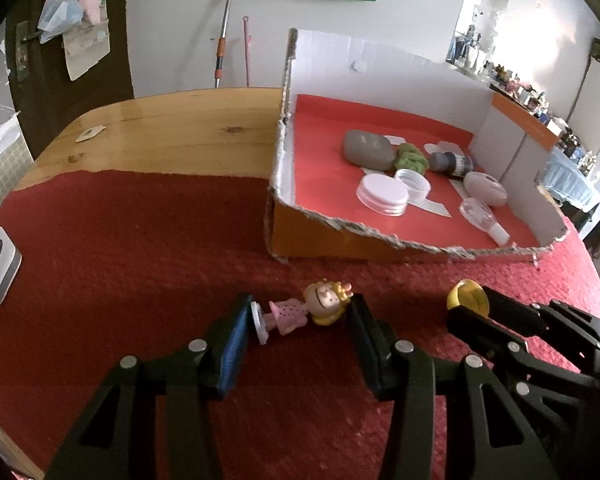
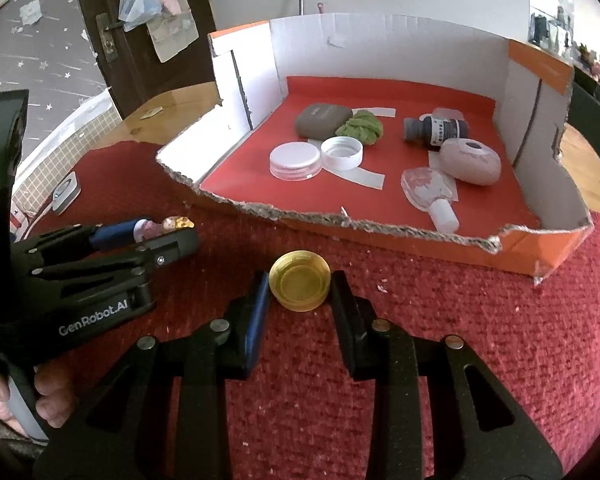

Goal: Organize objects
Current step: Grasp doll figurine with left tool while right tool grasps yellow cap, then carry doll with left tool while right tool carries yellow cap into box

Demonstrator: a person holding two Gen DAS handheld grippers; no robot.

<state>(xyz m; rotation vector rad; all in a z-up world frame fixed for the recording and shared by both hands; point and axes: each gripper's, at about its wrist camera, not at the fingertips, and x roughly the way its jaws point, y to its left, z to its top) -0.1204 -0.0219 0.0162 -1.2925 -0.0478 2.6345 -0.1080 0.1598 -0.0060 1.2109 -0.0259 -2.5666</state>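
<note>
1. The doll [image 1: 300,312], lying at twelve o'clock, is clamped end to end by the left gripper [image 1: 300,320].
2. The yellow lid [image 2: 300,280] is pinched by the right gripper [image 2: 300,292], ready for the box [image 2: 380,228] at twelve o'clock.

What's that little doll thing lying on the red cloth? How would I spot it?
Start at the torn cardboard box on the red cloth, then look just in front of its near wall. The small figurine lies on its side between the left gripper's fingers. Unlike the round yellow cap beside it, it has a pink dress and yellow hair.
</note>
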